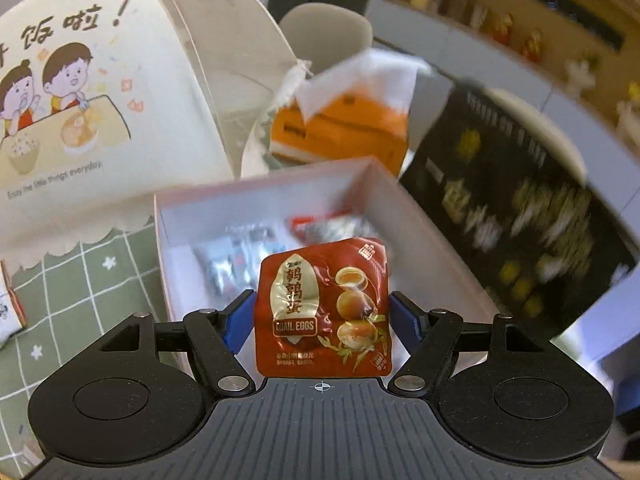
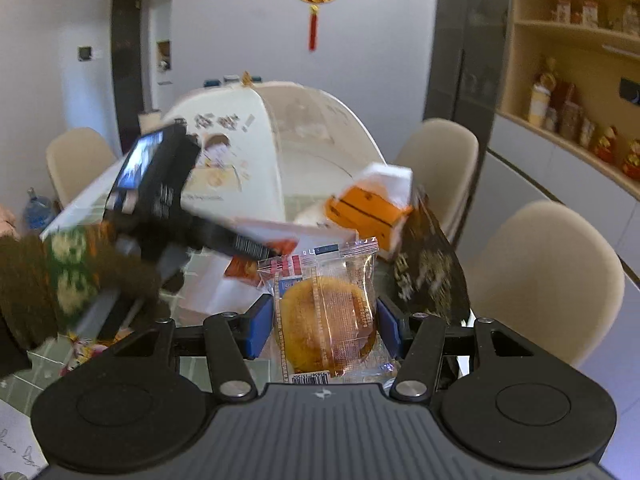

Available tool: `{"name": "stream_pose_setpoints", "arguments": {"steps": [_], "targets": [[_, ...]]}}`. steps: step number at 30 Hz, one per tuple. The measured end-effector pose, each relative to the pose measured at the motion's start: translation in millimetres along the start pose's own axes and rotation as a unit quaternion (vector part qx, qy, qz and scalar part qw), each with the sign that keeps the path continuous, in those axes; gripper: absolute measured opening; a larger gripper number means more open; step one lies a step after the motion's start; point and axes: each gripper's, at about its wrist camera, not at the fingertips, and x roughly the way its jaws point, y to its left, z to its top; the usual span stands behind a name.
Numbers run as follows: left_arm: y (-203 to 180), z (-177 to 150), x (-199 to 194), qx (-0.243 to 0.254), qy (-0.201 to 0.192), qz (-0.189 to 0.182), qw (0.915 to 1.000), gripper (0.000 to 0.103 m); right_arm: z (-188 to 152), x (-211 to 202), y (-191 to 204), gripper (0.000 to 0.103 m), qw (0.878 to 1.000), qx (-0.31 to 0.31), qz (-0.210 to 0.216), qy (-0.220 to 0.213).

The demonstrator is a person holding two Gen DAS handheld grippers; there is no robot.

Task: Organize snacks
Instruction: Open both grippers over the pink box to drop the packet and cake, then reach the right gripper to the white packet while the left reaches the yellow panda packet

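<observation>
- Red foil first: the quail egg packet (image 1: 323, 307) stands upright in the left claw (image 1: 322, 318), whose blue pads (image 1: 238, 322) are clamped against its two side edges.
- The packet hangs over the near edge of an open white box (image 1: 424, 232) — behind it, inside the box, lie a silvery wrapper (image 1: 236, 256) at 10 o'clock and a red-and-white wrapper (image 1: 332, 226) at 12 o'clock.
- Past the box, at 12 o'clock, sits an orange tissue pack (image 1: 344, 128); a large black bag with gold print (image 1: 516, 208) blurs by at 2 o'clock.
- At 10 o'clock a cream food cover with a cartoon of two children (image 1: 80, 92) rests on the table, which wears a green checked cloth (image 1: 80, 300).
- In the right wrist view, the right claw (image 2: 326, 326) is closed on a clear-wrapped golden cake (image 2: 326, 320), held upright between its blue pads (image 2: 258, 326).
- At 9 o'clock from that cake, the other handheld unit (image 2: 160, 192) shows, blurred, with a patterned knit sleeve (image 2: 68, 276) behind it.
- Beige chairs (image 2: 540, 280) stand at 3 o'clock.
</observation>
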Motion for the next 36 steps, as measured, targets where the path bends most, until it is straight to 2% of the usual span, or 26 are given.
{"name": "stream_pose_setpoints", "arguments": {"steps": [3, 5, 7, 9, 12, 14, 16, 17, 19, 21, 23, 24, 27, 28, 31, 33, 35, 36], "targets": [[8.1, -8.0, -13.7, -0.023, -0.028, -0.024, 0.9991, 0.077, 7.1, 10.4, -2.8, 0.055, 1.000, 0.008, 0.010, 0.009], [14.7, -3.7, -30.1, -0.044, -0.050, -0.041, 0.9969, 0.076, 21.7, 20.3, -3.3, 0.055, 1.000, 0.014, 0.025, 0.010], [18.3, 8.9, -44.9, -0.036, -0.057, -0.052, 0.9964, 0.076, 43.5, 32.9, -4.1, 0.055, 0.999, 0.023, 0.043, 0.008], [14.9, 19.6, -46.8, -0.023, -0.048, -0.042, 0.9977, 0.076, 68.9, 53.4, -5.2, 0.055, 0.998, 0.035, 0.053, 0.010], [-2.7, 20.9, -23.9, 0.025, -0.002, -0.048, 0.9985, 0.078, 101.2, 93.0, -6.8, 0.055, 0.997, 0.055, 0.050, 0.035], [-10.3, 9.4, -25.3, 0.062, -0.031, -0.026, 0.9973, 0.078, 117.1, 120.3, -8.4, 0.055, 0.995, 0.064, 0.045, 0.058], [-6.9, 2.3, -36.7, 0.059, -0.078, -0.022, 0.9950, 0.077, 124.9, 143.0, -9.5, 0.055, 0.993, 0.073, 0.042, 0.081], [-3.4, 1.7, -40.5, 0.055, -0.082, -0.028, 0.9948, 0.077, 125.6, 155.5, -9.0, 0.055, 0.992, 0.075, 0.042, 0.094], [1.0, 4.8, -36.8, 0.070, -0.051, -0.043, 0.9953, 0.077, 123.0, 178.1, -7.3, 0.056, 0.989, 0.084, 0.047, 0.115], [0.2, 4.9, -27.1, 0.101, -0.012, -0.037, 0.9941, 0.077, 118.0, 201.9, -5.3, 0.056, 0.985, 0.097, 0.052, 0.137], [-2.6, -0.6, -26.2, 0.131, -0.038, -0.020, 0.9905, 0.077, 116.6, 213.7, -0.8, 0.056, 0.985, 0.096, 0.033, 0.140], [-1.7, -2.3, -27.7, 0.130, -0.057, -0.015, 0.9897, 0.077, 116.8, 215.2, 2.9, 0.056, 0.987, 0.088, 0.023, 0.136], [12.8, -2.6, -42.1, 0.081, -0.117, -0.029, 0.9894, 0.077, 121.0, 207.2, 11.9, 0.056, 0.991, 0.065, 0.001, 0.119], [19.5, -1.6, -45.3, 0.067, -0.124, -0.039, 0.9893, 0.077, 122.8, 201.2, 14.0, 0.057, 0.992, 0.059, -0.004, 0.110], [39.9, 3.3, -37.1, 0.052, -0.069, -0.078, 0.9932, 0.077, 125.1, 183.8, 18.7, 0.066, 0.995, 0.053, -0.014, 0.085], [51.4, 6.0, -20.0, 0.015, -0.008, -0.111, 0.9937, 0.075, 123.4, 182.2, 25.2, 0.067, 0.996, 0.045, -0.020, 0.076], [44.8, 4.8, -16.7, 0.001, -0.012, -0.135, 0.9908, 0.074, 121.9, 188.0, 34.5, 0.067, 0.996, 0.024, -0.042, 0.077], [34.4, 3.8, -16.5, 0.019, -0.016, -0.135, 0.9905, 0.075, 120.8, 190.3, 39.2, 0.067, 0.995, 0.014, -0.056, 0.078]]}}
